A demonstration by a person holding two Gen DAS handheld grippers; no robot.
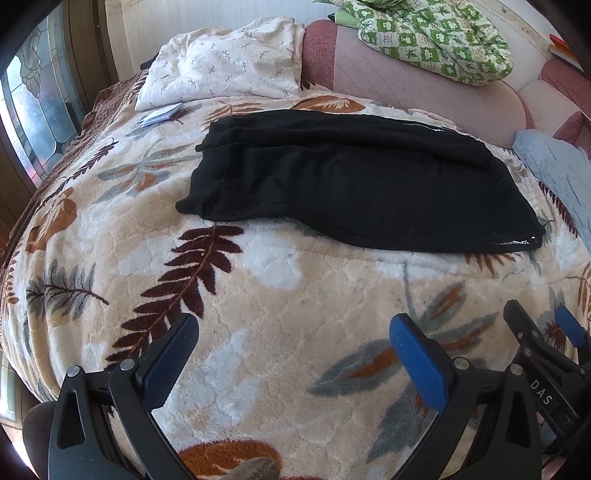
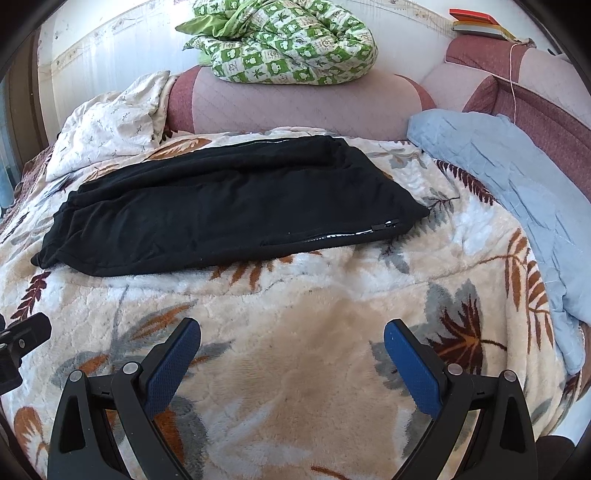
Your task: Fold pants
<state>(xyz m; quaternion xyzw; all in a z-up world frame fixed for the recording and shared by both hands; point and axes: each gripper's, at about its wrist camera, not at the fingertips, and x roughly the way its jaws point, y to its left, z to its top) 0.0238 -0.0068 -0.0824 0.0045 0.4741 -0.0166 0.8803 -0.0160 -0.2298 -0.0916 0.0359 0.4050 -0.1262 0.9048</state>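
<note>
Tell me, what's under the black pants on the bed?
The black fleece pants lie folded on a fluffy cream blanket printed with brown and grey leaves, which shows all around them. Whatever sits directly beneath the pants is covered, so it cannot be seen.

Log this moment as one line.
left gripper open, empty | right gripper open, empty | pants flat on blanket, untouched

books [image 2: 476, 22] cropped at edge, perhaps, small papers [image 1: 160, 115] unreadable
</note>
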